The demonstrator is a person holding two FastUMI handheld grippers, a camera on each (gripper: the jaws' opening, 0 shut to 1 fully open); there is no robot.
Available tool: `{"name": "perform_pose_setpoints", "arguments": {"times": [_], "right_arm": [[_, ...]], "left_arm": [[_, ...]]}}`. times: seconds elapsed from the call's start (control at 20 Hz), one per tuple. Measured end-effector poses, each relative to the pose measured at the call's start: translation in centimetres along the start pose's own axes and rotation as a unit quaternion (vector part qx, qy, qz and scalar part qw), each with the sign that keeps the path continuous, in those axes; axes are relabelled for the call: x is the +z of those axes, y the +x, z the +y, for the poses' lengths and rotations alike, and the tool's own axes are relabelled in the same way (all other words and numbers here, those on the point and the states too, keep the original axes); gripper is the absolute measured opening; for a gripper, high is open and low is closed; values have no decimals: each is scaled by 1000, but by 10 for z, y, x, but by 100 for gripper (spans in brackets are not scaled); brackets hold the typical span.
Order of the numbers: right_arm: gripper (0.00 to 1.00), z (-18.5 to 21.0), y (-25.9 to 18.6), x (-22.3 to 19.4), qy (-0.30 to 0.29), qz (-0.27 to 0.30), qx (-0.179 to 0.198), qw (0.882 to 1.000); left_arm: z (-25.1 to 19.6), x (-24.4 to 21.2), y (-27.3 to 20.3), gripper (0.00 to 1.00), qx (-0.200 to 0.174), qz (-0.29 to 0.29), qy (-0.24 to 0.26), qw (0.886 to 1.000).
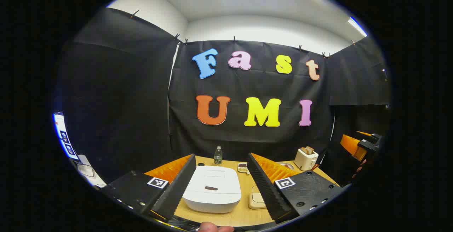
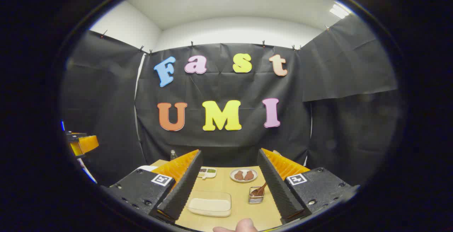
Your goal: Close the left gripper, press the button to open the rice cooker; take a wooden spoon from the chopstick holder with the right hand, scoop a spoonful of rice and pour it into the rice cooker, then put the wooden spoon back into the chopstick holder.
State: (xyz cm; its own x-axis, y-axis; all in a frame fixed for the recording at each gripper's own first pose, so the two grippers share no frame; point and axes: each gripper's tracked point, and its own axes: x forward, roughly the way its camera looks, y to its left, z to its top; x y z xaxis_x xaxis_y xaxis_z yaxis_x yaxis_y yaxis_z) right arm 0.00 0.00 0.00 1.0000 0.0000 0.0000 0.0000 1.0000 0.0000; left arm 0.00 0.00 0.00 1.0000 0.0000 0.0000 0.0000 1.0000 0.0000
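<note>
A white rice cooker (image 1: 213,188) with its lid down sits on the wooden table (image 1: 244,214), framed between the fingers of my left gripper (image 1: 221,177), which is open and held above the near edge. In the right gripper view my right gripper (image 2: 228,173) is open too, with nothing in it. Ahead of it lies a clear rectangular box of rice (image 2: 209,202), and to its right a small chopstick holder (image 2: 256,195) with a wooden spoon (image 2: 261,189) leaning in it. The other gripper (image 1: 364,145) shows at the far right of the left gripper view.
A water bottle (image 1: 218,155), a small divided dish (image 1: 243,168), a white toaster (image 1: 305,158) and a cream-coloured flat object (image 1: 257,200) stand around the cooker. A plate with brown food (image 2: 243,175) and a divided dish (image 2: 207,172) sit at the table's back. A fingertip (image 2: 244,225) shows at the bottom edge.
</note>
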Motion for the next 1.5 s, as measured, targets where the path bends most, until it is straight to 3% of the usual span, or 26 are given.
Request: {"name": "perform_pose_setpoints", "arguments": {"times": [0.25,1.15,1.25,1.45,1.5], "right_arm": [[96,5,4,-3,5,2,2,1000],[100,2,16,-6,10,6,2,1000],[96,4,19,-8,11,8,8,1000],[100,4,33,-12,13,12,14,1000],[96,2,37,-11,12,11,14,1000]], "left_arm": [[1,-4,2,94,-10,11,8,1000],[1,-9,1,94,-6,23,13,1000],[0,-12,1,94,-7,30,12,999],[-1,-27,6,93,-7,63,9,998],[-3,-31,10,90,-9,70,8,997]]}}
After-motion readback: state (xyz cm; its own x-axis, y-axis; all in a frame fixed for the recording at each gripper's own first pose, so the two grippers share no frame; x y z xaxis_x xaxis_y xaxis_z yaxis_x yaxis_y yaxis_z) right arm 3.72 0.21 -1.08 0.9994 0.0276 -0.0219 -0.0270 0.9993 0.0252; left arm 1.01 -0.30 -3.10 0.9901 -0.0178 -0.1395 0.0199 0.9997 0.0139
